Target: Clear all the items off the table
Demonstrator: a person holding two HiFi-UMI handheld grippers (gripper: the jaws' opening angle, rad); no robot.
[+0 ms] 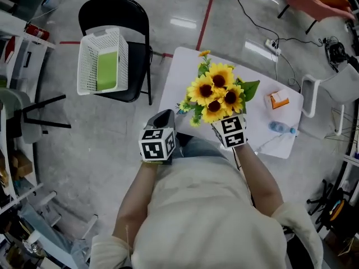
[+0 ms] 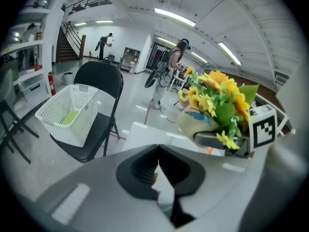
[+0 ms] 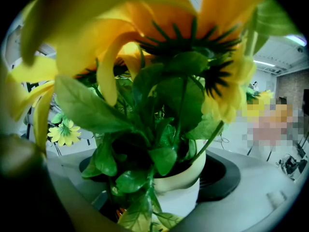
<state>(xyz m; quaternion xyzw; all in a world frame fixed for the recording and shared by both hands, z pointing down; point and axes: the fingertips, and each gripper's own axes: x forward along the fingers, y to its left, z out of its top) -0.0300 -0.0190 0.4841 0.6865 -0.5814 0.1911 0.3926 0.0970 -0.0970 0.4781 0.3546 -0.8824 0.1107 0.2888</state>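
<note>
cream top (image 1: 207, 217), sleeves seemingly short; grey grippers (image 2: 158, 151) with black pads (image 2: 140, 170), black-and-white marker cubes (image 1: 157, 144)

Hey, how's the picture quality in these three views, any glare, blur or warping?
Head view: sharp, with ceiling-light glare streaks on the glossy floor. Left gripper view: fisheye bends the ceiling lights, corners black. Right gripper view: sunflowers near the lens blur out; the pot is sharper.

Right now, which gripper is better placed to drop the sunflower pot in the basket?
Right: the right gripper grips the sunflower pot; the left gripper is shut and empty, though nearer the basket.
</note>
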